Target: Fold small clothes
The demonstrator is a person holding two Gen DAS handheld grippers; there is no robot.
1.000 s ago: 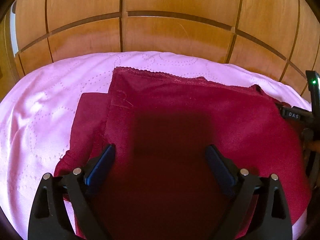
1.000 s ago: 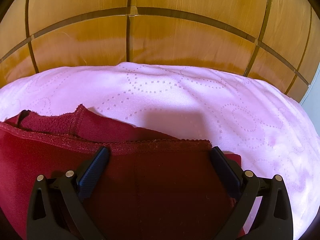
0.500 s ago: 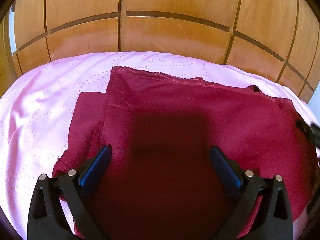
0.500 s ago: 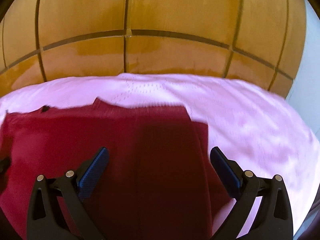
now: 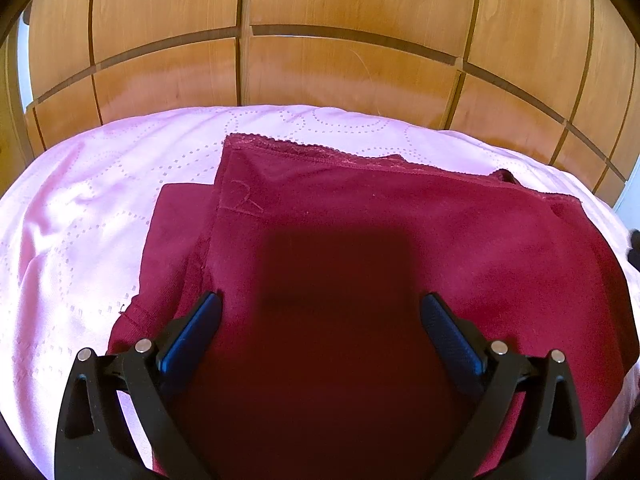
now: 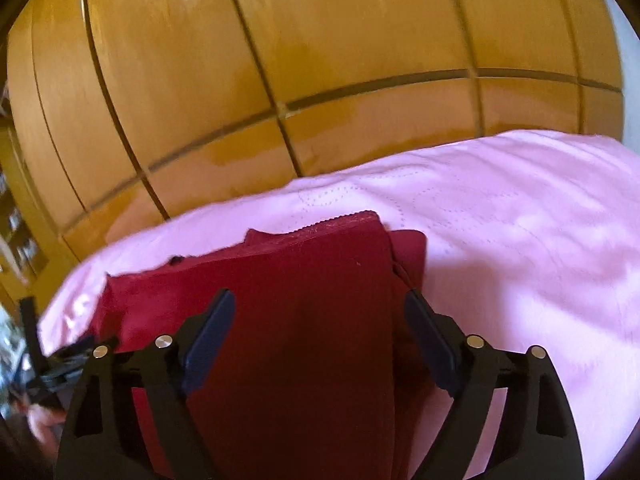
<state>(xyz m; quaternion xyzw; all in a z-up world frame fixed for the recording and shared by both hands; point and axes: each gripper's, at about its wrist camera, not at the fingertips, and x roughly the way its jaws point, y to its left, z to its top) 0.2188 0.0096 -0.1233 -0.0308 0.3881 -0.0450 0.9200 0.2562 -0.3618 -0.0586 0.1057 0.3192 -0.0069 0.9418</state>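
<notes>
Since the earlier frame our right gripper (image 6: pixel 316 336) has swung rightward, jaws just narrowing yet gaping, holding nothing. Our left gripper (image 5: pixel 320 320) stays spread and empty. Folded maroon garment (image 5: pixel 360 248), lace hem at twelve o'clock, lies on the pink bedspread (image 5: pixel 80 220).

The right wrist view is smeared by motion blur. Below the left gripper (image 5: pixel 320 320), the dark red garment (image 5: pixel 400 240) runs off the picture's bottom edge. Left of the right gripper (image 6: pixel 316 316), a dark blurred object (image 6: pixel 44 364) at the edge cannot be identified.
</notes>
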